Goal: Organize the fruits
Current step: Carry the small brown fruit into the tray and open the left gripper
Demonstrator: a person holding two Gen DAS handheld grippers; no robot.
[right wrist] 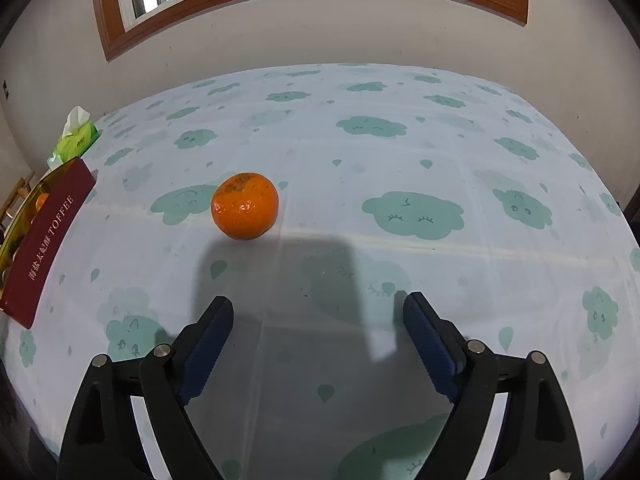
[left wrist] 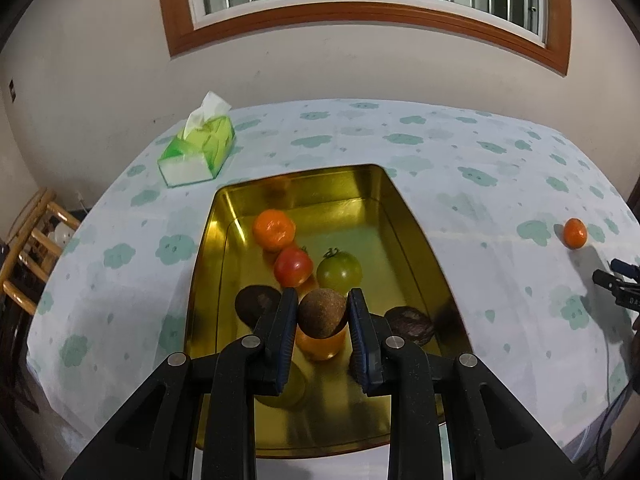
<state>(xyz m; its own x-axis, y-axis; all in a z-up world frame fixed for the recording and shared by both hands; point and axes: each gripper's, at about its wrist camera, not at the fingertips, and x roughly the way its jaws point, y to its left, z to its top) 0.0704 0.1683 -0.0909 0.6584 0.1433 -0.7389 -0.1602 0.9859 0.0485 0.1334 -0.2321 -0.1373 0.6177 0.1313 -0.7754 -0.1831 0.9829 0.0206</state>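
Two tools are in view. The left tool (left wrist: 322,314) clamps a brown round fruit (left wrist: 322,312) above the gold tin tray (left wrist: 412,216), which holds a tangerine (left wrist: 274,229), a red tomato (left wrist: 293,266), a green tomato (left wrist: 339,273) and dark fruits. The right tool (right wrist: 318,322) stands wide and empty over the desk (right wrist: 400,152), with a loose tangerine (right wrist: 244,205) lying ahead of it.
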